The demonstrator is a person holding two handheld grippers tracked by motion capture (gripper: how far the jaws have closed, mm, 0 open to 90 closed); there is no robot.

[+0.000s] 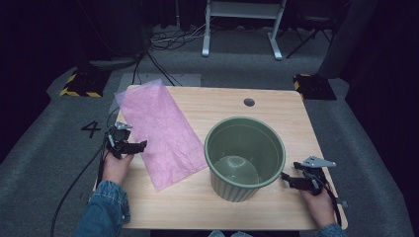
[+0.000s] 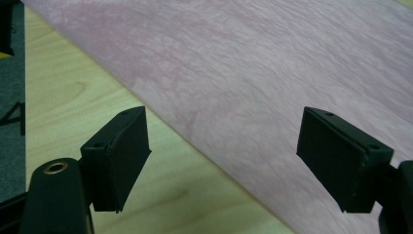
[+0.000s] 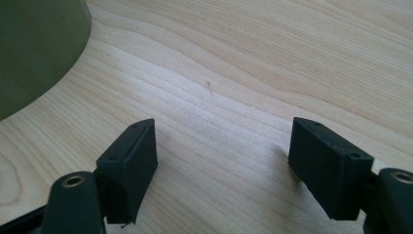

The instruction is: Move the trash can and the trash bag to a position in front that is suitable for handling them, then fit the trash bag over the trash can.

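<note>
The left claw sits near the left edge of the wooden surface, held low in the person's left hand, with its jaws spread wide and nothing between them. The pink bag lies flat just ahead of that claw, its long near edge right at the tips. In the left gripper view, the bag spreads across everything beyond the jaws, and its edge runs slantwise between them: one jaw stands over bare wood, the other over the pink film. I cannot tell whether either pad touches the film.

The right claw is at the other side of the surface, in the person's right hand, with jaws also wide apart and empty. The green bucket stands upright just beside its tips, between the two claws and closer to the right one; a slim gap seems to separate tips and wall. In the right gripper view, the bucket's wall curves past beyond the jaw that shows at the left of that picture, and only bare wood lies between the pads.

The bag's near corner lies close to the bucket's base, on the side away from the right claw.
</note>
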